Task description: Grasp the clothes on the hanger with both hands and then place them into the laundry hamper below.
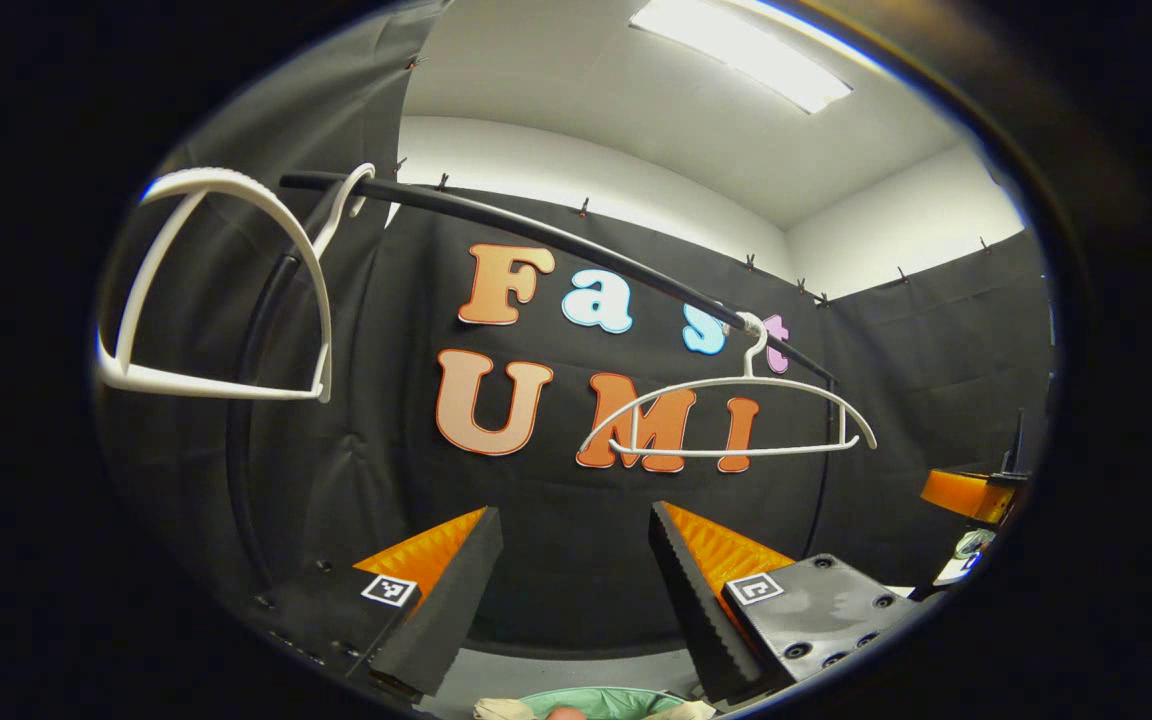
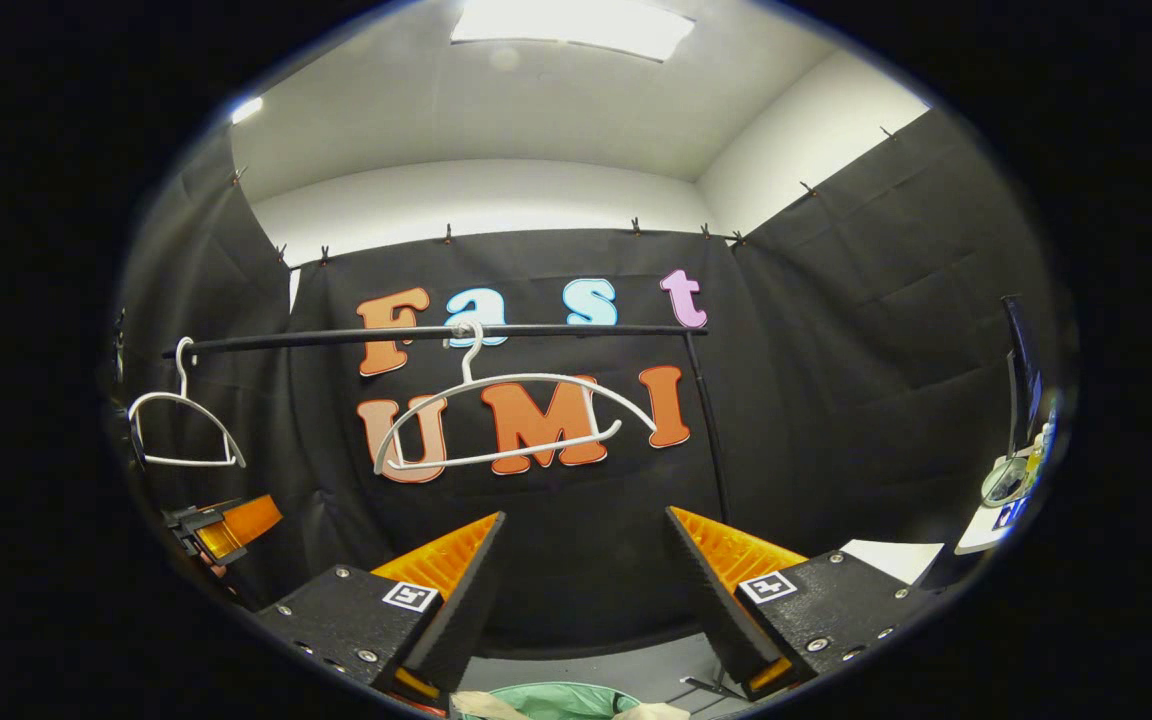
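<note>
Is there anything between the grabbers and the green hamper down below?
Nothing visible blocks the way. Both hangers on the rail are bare. The left gripper and right gripper are open and hold nothing, above the hamper, with cloth at its rim.

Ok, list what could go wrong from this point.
1. Both white hangers, the near one and the far one, hang bare on the rail, so another grasp would probably close on nothing.
2. The left gripper and right gripper stand open above the green hamper; dropping lower might knock its rim.
</note>
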The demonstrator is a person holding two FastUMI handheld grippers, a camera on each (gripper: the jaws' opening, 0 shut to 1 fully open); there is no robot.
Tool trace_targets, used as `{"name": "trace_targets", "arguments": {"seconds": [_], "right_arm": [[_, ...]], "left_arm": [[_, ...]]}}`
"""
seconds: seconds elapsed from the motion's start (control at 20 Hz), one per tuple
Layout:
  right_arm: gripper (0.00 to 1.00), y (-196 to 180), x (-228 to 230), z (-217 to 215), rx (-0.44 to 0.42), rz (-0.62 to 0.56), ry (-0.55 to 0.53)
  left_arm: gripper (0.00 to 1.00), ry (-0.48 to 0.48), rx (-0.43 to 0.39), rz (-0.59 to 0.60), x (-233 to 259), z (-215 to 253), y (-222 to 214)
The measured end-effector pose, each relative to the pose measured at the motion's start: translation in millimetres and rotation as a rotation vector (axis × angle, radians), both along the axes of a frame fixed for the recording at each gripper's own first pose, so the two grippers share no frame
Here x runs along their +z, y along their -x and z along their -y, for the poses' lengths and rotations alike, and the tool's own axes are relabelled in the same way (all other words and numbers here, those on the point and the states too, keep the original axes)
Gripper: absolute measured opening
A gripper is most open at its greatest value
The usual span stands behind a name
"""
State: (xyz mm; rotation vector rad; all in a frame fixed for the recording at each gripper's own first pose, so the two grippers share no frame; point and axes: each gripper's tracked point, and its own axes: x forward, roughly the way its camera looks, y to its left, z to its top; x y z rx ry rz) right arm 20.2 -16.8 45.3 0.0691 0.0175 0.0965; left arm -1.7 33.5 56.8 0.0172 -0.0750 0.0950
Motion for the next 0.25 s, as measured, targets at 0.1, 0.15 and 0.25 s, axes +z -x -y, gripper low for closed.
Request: {"name": "trace_targets", "arguments": {"seconds": [0.1, 0.15, 0.25], "right_arm": [[0.94, -0.3, -3.0, -0.3, 0.001, -0.004, 0.002], [0.94, 0.0, -5.1, 0.2, 0.002, -0.008, 0.001], [0.94, -0.6, -7.7, 0.2, 0.003, -0.017, -0.002]], "left_arm": [[0.97, 0.001, -0.006, 0.003, 0.1, 0.4, 0.1], [0.97, -0.001, -0.009, 0.003, 0.4, 0.6, 0.0], [0.97, -0.003, -0.009, 0.000, -0.7, 0.4, -0.2]]}}
